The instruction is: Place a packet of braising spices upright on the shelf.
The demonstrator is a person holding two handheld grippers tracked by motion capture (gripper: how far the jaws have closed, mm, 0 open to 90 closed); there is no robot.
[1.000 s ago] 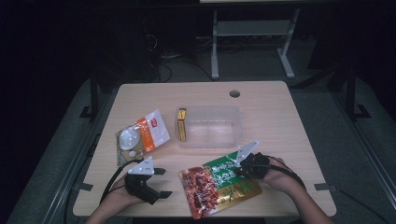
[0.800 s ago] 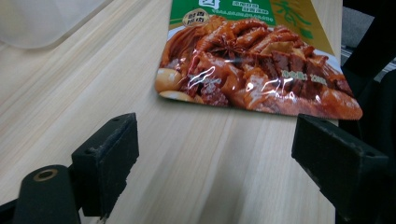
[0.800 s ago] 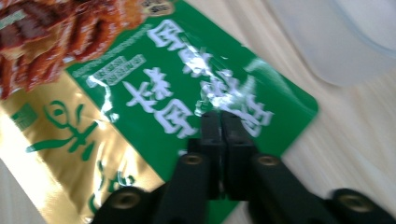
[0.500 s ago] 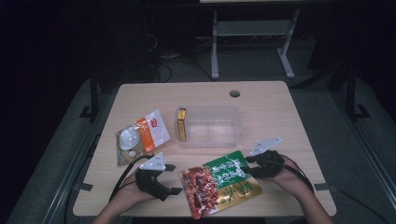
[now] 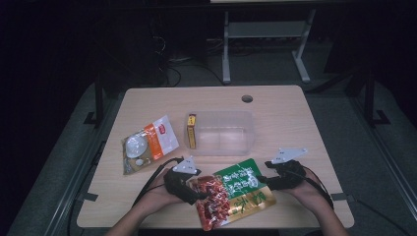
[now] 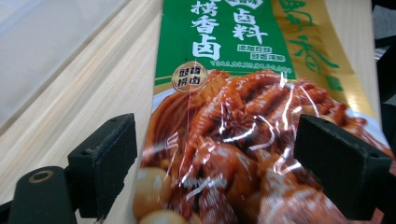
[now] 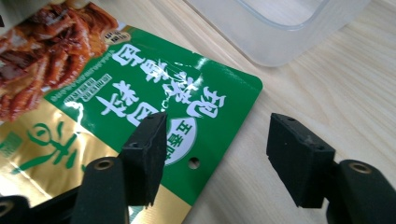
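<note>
Snack pouch (image 5: 235,192) flat near table's (image 5: 305,123) front edge, long axis slanting, green end toward right gripper (image 5: 273,173), jaws just opening, released, left gripper (image 5: 199,194) spread astride red end.

a clear plastic tub (image 5: 221,132) beside a yellow box (image 5: 191,131), an orange pouch (image 5: 147,144) further left.

Green pouch (image 5: 236,194) between left gripper (image 5: 193,189), right gripper (image 5: 269,179)
</note>
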